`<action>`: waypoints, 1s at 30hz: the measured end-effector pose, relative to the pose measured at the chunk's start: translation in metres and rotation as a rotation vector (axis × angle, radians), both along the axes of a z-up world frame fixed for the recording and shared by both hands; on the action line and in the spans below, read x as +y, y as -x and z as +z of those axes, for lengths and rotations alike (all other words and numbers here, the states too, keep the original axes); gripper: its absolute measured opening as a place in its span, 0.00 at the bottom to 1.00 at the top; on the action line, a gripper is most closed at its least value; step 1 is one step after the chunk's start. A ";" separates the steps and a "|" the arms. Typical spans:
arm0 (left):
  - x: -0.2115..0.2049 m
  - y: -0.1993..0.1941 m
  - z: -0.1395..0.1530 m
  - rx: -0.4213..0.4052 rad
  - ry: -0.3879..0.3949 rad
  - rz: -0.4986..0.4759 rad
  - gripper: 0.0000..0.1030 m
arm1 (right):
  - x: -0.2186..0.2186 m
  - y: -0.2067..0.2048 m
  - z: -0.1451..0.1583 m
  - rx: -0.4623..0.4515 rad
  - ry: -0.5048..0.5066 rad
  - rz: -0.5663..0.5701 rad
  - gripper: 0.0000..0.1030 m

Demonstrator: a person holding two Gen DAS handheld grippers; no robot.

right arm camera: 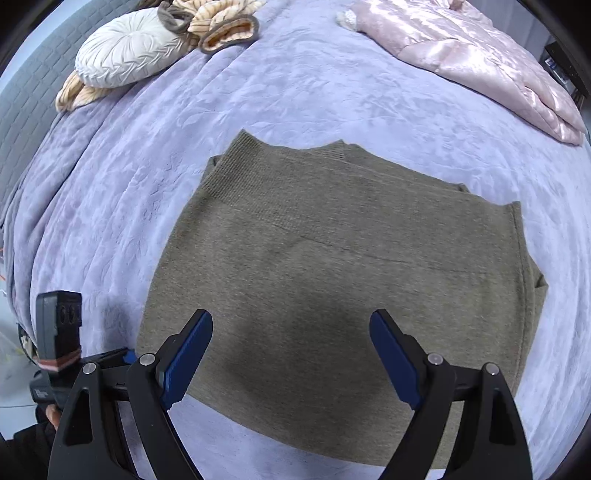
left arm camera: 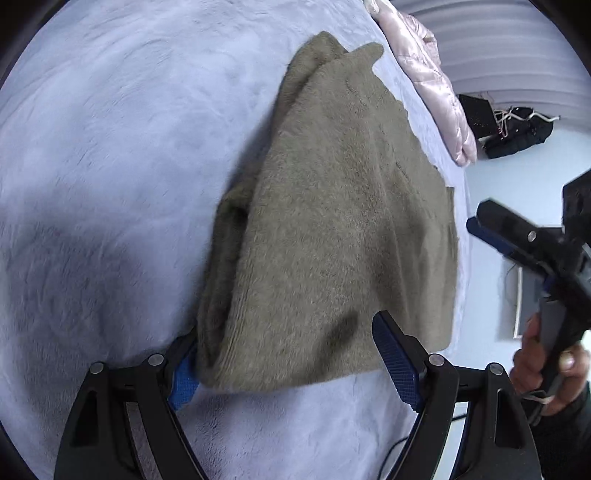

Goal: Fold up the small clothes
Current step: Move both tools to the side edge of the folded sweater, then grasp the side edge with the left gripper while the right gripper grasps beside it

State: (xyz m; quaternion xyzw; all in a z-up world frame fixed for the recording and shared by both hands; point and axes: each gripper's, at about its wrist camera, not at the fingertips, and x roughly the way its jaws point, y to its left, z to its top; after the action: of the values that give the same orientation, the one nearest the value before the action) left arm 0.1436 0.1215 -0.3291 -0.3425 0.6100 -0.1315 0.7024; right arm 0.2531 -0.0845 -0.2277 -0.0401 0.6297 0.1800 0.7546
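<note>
An olive knitted sweater [left arm camera: 332, 221] lies folded on the lavender bedspread [left arm camera: 110, 147]. My left gripper [left arm camera: 288, 343] straddles its near edge with the jaws wide. The left pad [left arm camera: 183, 384] is tucked against the sweater's folded side and partly hidden by it. The right pad [left arm camera: 395, 365] stands over the fabric without pinching it. In the right wrist view the sweater [right arm camera: 351, 258] lies flat, neckline at the far side. My right gripper [right arm camera: 291, 321] hovers open above it with nothing between its fingers. A hand holds that right gripper [left arm camera: 476, 218] off the bed's right side.
A pink padded jacket [right arm camera: 480, 55] lies at the far right of the bed. A white round cushion [right arm camera: 129, 48] and a striped orange cloth [right arm camera: 221, 22] sit at the far left. Dark items [left arm camera: 517, 129] lie on the floor beyond the bed's edge.
</note>
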 end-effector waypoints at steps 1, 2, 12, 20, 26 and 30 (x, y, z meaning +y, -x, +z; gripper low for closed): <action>0.000 -0.002 0.003 -0.002 -0.011 0.010 0.61 | 0.005 -0.002 -0.001 0.003 0.003 0.005 0.87; 0.001 -0.003 0.003 0.007 -0.016 0.021 0.37 | 0.011 -0.005 -0.002 0.002 0.003 0.012 0.87; -0.020 -0.009 0.016 -0.015 -0.136 -0.020 0.26 | 0.089 -0.067 -0.023 0.105 -0.050 -0.004 0.87; -0.033 -0.005 0.026 -0.082 -0.251 -0.054 0.23 | 0.152 -0.108 -0.076 0.280 0.089 -0.020 0.87; -0.063 -0.017 0.033 -0.111 -0.361 -0.121 0.22 | 0.182 -0.106 -0.101 0.262 0.300 0.071 0.85; -0.076 -0.015 0.053 -0.155 -0.415 -0.166 0.20 | 0.178 -0.098 -0.096 0.206 0.327 0.115 0.47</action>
State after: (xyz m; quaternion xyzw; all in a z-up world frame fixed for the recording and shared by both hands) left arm 0.1584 0.0460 -0.2759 -0.1285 0.5941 -0.0865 0.7893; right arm 0.3512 0.0935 -0.3239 -0.1795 0.7211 0.1212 0.6581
